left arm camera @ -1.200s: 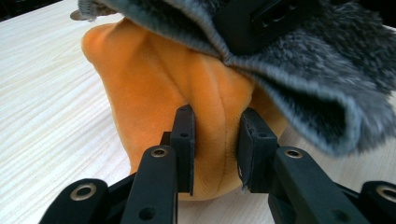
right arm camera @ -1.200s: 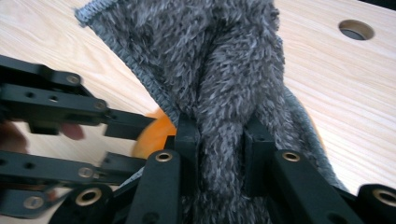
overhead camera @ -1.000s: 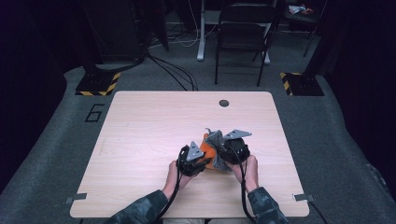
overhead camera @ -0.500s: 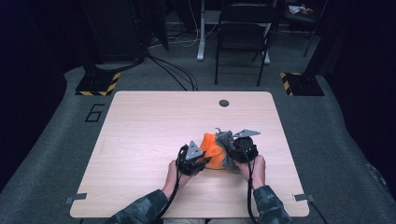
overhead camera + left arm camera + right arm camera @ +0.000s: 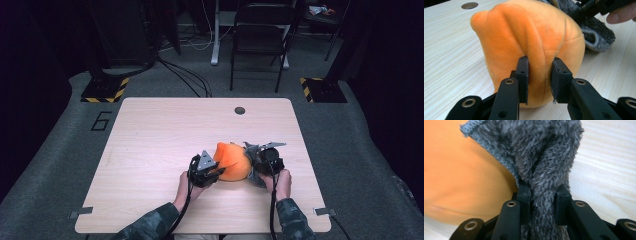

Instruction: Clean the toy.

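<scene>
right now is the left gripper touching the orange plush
Touching. In the left gripper view the left gripper has both jaws pressed into the orange plush, pinching a fold of its fabric between them, with no gap at either pad.

table (image 5: 150,135): light wood, round hole (image 5: 240,110) | chair (image 5: 260,35): behind | floor (image 5: 55,150): grey, marked "6" (image 5: 101,120)

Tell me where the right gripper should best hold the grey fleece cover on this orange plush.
Keep to the bunched fold beside the stitched hem of the grey fleece cover, coming from the plush's right end. The right gripper pinches there already; gathered pile gives thickness.
</scene>
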### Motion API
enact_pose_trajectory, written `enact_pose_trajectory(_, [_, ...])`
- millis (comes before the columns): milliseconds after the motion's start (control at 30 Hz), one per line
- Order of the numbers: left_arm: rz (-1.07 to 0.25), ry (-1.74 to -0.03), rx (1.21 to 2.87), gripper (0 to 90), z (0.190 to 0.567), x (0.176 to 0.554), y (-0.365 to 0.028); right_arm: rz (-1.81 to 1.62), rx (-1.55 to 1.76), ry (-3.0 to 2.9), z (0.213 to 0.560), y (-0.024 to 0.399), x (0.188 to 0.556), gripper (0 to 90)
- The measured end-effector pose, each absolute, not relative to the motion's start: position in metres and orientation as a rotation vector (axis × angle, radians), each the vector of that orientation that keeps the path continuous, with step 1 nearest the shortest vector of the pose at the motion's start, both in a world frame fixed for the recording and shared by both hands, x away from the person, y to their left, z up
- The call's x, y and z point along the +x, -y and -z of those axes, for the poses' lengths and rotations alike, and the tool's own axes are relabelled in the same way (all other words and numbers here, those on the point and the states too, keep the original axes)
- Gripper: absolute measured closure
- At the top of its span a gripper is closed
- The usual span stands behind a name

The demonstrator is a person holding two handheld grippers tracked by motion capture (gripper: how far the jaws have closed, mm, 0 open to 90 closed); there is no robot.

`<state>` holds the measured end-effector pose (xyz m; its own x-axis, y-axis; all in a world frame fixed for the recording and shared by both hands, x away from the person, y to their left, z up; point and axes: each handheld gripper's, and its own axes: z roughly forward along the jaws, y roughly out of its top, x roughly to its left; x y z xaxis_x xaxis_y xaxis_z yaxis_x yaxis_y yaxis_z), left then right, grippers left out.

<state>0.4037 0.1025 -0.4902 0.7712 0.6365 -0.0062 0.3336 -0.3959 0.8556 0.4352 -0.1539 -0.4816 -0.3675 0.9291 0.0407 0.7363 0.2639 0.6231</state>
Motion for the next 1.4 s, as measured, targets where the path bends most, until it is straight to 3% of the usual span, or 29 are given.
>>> enact_pose_trajectory(233, [-0.361, -0.775, 1.984, 70.8, 0.492, 0.407, -0.108, -0.791, 1.541, -2.219, 0.486, 0.153, 0.437, 71.0])
enact_pose_trajectory(433, [-0.363, -0.781, 1.980, 70.1, 0.492, 0.409, -0.110, -0.976, 1.524, -2.096, 0.452, 0.166, 0.429, 71.2])
enact_pose_trajectory(567, [-0.367, -0.784, 1.984, 68.3, 0.491, 0.409, -0.111, -1.041, 1.399, -2.203, 0.438, 0.143, 0.421, 71.4])
enact_pose_trajectory(667, [-0.374, -0.800, 1.982, 60.6, 0.489, 0.409, -0.112, -0.963, 1.366, -2.227, 0.445, 0.123, 0.419, 71.7])
enact_pose_trajectory(800, [-0.479, -0.758, 2.027, 44.9, 0.483, 0.400, -0.105, -0.982, 1.382, -2.223, 0.449, 0.128, 0.421, 71.6])
enact_pose_trajectory(867, [-0.491, -0.757, 2.039, 42.0, 0.485, 0.400, -0.102, -0.981, 1.390, -2.215, 0.451, 0.131, 0.423, 71.6])
enact_pose_trajectory(933, [-0.481, -0.760, 2.041, 45.2, 0.490, 0.402, -0.101, -0.988, 1.415, -2.210, 0.453, 0.134, 0.423, 71.5])
enact_pose_trajectory(1067, [-0.488, -0.746, 2.022, 63.4, 0.491, 0.402, -0.102, -0.998, 1.405, -2.208, 0.452, 0.135, 0.424, 71.4])
enact_pose_trajectory(1167, [-0.473, -0.749, 2.013, 71.2, 0.489, 0.403, -0.104, -1.007, 1.396, -2.176, 0.443, 0.134, 0.422, 71.4])
enact_pose_trajectory(1400, [-0.437, -0.748, 2.004, 74.7, 0.481, 0.399, -0.101, -1.116, 1.275, -2.158, 0.412, 0.109, 0.405, 71.4])
